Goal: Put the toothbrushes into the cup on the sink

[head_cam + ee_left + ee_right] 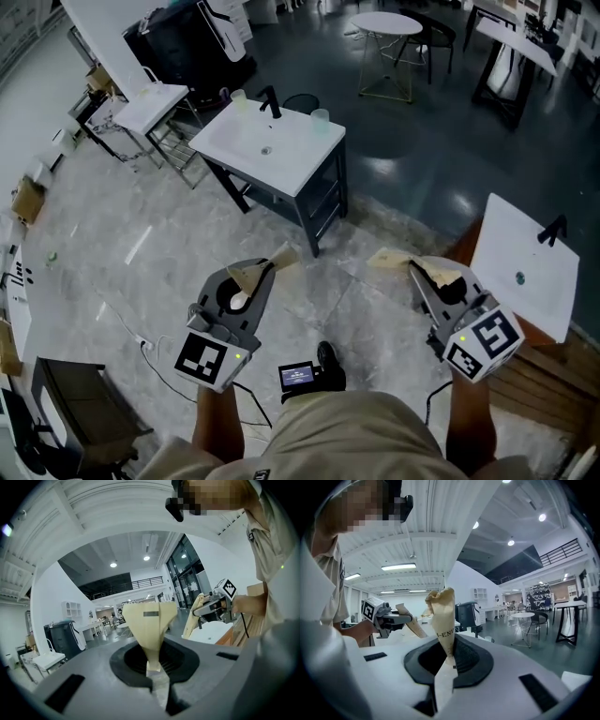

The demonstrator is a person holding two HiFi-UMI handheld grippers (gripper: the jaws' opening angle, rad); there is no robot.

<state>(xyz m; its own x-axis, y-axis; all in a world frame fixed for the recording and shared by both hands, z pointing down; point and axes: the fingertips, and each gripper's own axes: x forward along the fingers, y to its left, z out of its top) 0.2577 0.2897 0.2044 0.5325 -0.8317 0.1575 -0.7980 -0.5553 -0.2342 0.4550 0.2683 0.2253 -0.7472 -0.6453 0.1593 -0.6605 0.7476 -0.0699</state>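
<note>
The left gripper (281, 255) is being held out low in front of the person, with its tan jaws pressed together and nothing between them. The right gripper (386, 259) is being held level with it, well apart, its jaws likewise together and empty. Both are being pointed roughly toward the white sink (281, 159), which is standing well ahead of them on the pale floor (122, 234). The cup (321, 118) is being borne on the sink's back edge, to the right of the black tap (271, 101). A second cup (238, 97) is being shown left of the tap. Another white basin (525, 267) is being shown just beside the right gripper.
</note>
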